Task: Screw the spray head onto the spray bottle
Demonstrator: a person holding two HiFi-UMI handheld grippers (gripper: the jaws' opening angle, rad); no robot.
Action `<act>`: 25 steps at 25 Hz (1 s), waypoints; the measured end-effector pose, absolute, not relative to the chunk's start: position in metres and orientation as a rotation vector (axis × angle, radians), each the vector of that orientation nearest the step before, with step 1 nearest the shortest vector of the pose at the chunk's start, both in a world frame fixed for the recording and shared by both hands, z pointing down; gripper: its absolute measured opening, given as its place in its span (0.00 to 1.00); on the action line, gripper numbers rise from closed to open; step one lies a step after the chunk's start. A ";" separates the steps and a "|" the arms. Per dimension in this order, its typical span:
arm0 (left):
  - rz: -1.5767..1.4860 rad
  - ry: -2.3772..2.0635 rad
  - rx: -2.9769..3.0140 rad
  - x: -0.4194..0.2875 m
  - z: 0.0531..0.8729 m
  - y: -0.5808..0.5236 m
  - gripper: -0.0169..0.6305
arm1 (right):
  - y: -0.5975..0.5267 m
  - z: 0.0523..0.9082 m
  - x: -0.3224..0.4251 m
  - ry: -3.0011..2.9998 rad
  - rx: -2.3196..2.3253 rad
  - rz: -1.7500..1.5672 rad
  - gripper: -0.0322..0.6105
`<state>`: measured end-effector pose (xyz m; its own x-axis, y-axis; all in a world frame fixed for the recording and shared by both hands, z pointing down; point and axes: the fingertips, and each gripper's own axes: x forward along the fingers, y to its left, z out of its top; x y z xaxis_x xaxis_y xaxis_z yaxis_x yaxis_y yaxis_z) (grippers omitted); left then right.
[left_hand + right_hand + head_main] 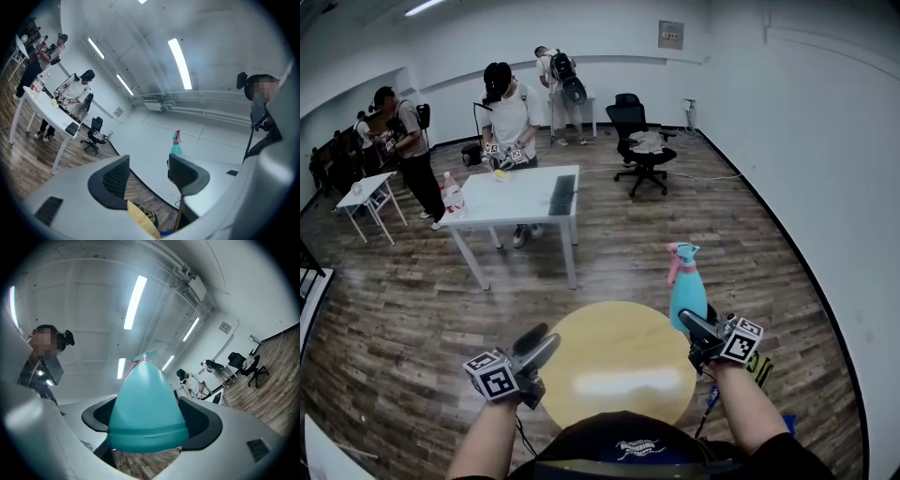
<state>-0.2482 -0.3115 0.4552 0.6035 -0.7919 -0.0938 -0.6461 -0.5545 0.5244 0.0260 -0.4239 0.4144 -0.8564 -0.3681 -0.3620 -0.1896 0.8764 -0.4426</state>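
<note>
A teal spray bottle [687, 295] with a pink and teal spray head [682, 255] on its neck stands upright in the air at the right edge of the round yellow table [600, 342]. My right gripper [694, 330] is shut on the bottle's lower body. In the right gripper view the bottle [146, 408] fills the gap between both pads and its spray head [142, 357] shows above. My left gripper [539, 345] hovers over the table's left edge, open and empty. In the left gripper view its jaws [149, 176] stand apart, with the bottle [176, 144] seen small beyond them.
A white rectangular table [525, 199] with a keyboard and bottles stands further back, with several people around it. A black office chair [639, 150] is at the back right. A white wall runs along the right, and wooden floor surrounds the round table.
</note>
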 end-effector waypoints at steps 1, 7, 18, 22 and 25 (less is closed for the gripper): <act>-0.446 -1.143 2.390 -0.247 0.455 -0.313 0.48 | -0.425 0.414 0.027 2.602 -0.406 -0.552 0.72; -0.483 -1.185 2.377 -0.248 0.447 -0.311 0.14 | -0.425 0.415 0.028 2.597 -0.401 -0.557 0.72; -0.463 -1.188 2.379 -0.247 0.446 -0.316 0.03 | -0.427 0.412 0.026 2.593 -0.381 -0.556 0.72; -0.452 -1.180 2.387 -0.245 0.448 -0.317 0.03 | -0.428 0.412 0.028 2.591 -0.381 -0.560 0.72; -0.445 -1.186 2.378 -0.243 0.452 -0.309 0.03 | -0.421 0.419 0.026 2.590 -0.374 -0.577 0.72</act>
